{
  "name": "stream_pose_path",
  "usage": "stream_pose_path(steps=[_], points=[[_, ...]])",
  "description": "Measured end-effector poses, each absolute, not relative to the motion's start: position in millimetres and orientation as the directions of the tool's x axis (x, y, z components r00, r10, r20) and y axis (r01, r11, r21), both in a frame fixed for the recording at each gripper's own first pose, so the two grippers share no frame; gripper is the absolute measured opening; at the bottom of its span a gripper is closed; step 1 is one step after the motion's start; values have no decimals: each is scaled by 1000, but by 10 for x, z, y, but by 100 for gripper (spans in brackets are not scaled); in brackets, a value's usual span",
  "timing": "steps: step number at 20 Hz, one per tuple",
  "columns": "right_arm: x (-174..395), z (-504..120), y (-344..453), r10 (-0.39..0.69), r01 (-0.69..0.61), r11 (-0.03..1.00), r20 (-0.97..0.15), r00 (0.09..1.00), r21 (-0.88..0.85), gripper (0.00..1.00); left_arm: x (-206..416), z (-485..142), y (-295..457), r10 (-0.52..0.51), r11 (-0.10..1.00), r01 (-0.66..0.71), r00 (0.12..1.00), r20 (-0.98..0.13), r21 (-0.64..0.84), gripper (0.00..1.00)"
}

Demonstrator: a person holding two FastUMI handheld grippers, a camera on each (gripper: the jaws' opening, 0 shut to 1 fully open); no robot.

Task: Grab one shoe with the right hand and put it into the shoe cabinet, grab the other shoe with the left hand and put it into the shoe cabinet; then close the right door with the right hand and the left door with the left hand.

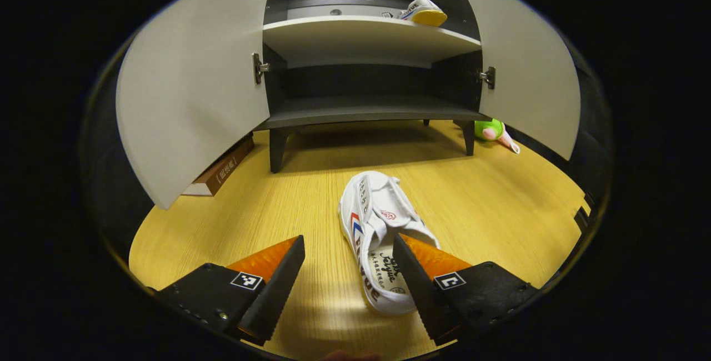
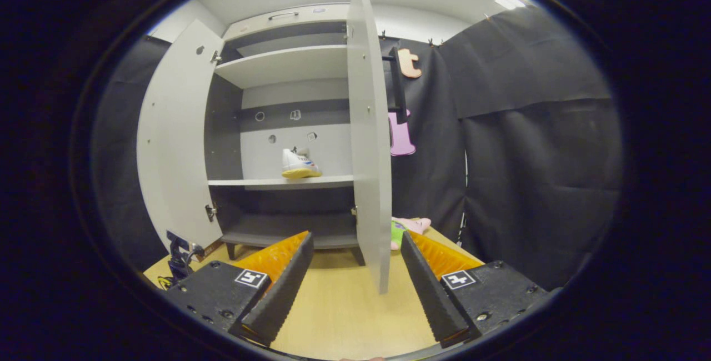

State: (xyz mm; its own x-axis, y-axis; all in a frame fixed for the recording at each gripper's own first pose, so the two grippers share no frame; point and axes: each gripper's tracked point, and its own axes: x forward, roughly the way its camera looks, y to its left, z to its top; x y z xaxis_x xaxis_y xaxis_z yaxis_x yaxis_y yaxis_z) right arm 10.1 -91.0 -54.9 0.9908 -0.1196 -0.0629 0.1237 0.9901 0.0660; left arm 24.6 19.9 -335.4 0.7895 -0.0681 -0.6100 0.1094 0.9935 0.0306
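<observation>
A white shoe [image 1: 377, 236] with red and blue stripes lies on the wooden floor in front of the cabinet [image 1: 366, 44], heel toward me. My left gripper [image 1: 349, 255] is open just above its heel; the right finger overlaps the heel, the left finger stands over bare floor. The other white shoe [image 1: 423, 11] with a yellow sole rests on the cabinet's middle shelf, at its right end; the right gripper view shows this shoe [image 2: 299, 164] too. Both cabinet doors stand wide. My right gripper [image 2: 356, 264] is open and holds nothing, facing the edge of the right door [image 2: 367, 139].
A brown box [image 1: 219, 172] lies on the floor under the left door [image 1: 194, 83]. A green and pink plush toy [image 1: 493, 132] sits by the cabinet's right leg. Black cloth walls close the booth on the right. A small black stand [image 2: 180, 261] is at the floor's left.
</observation>
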Motion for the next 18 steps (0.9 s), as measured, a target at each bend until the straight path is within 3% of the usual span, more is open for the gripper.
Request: stream_pose_path(steps=[9, 13, 16, 18], points=[[245, -693, -836, -96, 98, 995, -117, 988, 8, 99, 495, -3606, -30, -211, 975, 206, 738, -640, -85, 97], [298, -756, -730, -74, 72, 997, -135, 988, -21, 99, 568, -3654, 38, -241, 971, 181, 715, -657, -159, 87], [348, -763, -661, -62, 57, 997, -134, 989, -44, 99, 674, -3673, 34, -247, 969, 174, 719, -650, -176, 93], [386, -779, -625, -58, 51, 997, -138, 989, -54, 99, 726, -3691, -14, -248, 969, 174, 725, -642, -177, 83]])
